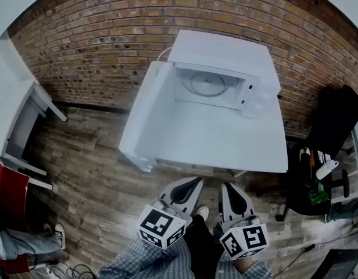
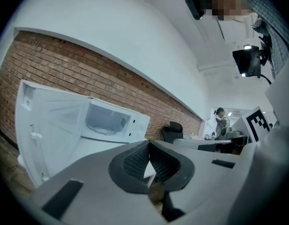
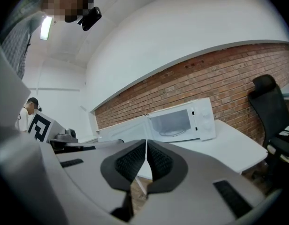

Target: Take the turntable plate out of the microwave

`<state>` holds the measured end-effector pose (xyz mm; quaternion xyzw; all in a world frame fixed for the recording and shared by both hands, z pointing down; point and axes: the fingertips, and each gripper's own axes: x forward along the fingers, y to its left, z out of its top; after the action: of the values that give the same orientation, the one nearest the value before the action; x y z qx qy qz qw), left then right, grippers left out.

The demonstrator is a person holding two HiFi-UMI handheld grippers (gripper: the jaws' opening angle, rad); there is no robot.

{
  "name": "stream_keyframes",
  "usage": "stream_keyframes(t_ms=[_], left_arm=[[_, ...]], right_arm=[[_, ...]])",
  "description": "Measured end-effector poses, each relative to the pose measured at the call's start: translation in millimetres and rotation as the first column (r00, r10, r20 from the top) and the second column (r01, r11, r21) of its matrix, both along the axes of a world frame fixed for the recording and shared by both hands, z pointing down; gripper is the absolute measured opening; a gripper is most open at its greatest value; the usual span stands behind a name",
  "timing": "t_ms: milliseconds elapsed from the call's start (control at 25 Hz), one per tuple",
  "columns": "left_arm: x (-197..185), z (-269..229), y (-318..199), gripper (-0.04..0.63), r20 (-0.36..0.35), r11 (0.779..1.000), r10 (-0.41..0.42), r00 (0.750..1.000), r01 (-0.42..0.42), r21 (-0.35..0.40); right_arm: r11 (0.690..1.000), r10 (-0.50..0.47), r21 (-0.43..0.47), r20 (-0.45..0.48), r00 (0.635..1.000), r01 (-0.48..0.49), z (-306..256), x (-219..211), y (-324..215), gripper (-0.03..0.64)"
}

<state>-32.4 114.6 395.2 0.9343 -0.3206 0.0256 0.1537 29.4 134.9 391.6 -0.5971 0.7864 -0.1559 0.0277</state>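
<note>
Closest to the camera, the person's checked sleeves [image 1: 150, 263] sit at the bottom of the head view, each hand holding a gripper with its marker cube [image 1: 161, 225] facing up. The left gripper [image 1: 193, 182] and right gripper [image 1: 228, 188] sit side by side over the wood-plank floor [image 1: 86, 179], just short of the near edge of the white table [image 1: 225, 144] and not touching it. Both sets of tongs are pressed together with nothing in them. The left gripper view shows its ribbed pads [image 2: 137, 161] meeting at the tip, and in the right gripper view the pads [image 3: 158, 161] are closed up with only a hairline seam between them. Further back on the table is the white microwave [image 1: 225, 57], with its door [image 1: 145, 115] swung wide open to the left in the head view. The turntable plate [image 1: 205, 85] is still inside, lying flat on the cavity floor, and you can spot it from both gripper views too, well away from either gripper. Behind all that runs a brick wall [image 1: 97, 39], and a black office chair [image 1: 336, 121] stands off to the right of the table.
</note>
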Motion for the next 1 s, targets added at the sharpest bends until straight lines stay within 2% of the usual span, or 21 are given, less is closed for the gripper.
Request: stream_keyframes(t_ms=[200,400,680,1000], left_arm=[[39.9,-2.4,-55.4,0.01,0.019,1.0,-0.015,1.0,0.014,0.004],[63.3,-3.7,-100.6,0.01,0.03,0.999,-0.051,0.998,0.051,0.002],[70.1,4.1,-149.6,0.011,0.032,0.993,-0.113,0.993,0.114,-0.032],[66.9,15.8,-212.6,0.011,0.026,0.993,-0.094,0.995,0.096,-0.073]], right_arm=[[0.999,-0.051,-0.003,-0.002,0.999,0.051,-1.7,33.3,-57.7,0.021],[0.996,-0.09,-0.016,-0.002,0.996,0.09,1.2,60.4,-103.7,0.021],[0.991,-0.13,-0.035,-0.006,0.991,0.13,7.1,75.3,-154.6,0.021],[0.988,-0.119,-0.094,0.007,0.993,0.119,26.5,65.9,-213.9,0.021]])
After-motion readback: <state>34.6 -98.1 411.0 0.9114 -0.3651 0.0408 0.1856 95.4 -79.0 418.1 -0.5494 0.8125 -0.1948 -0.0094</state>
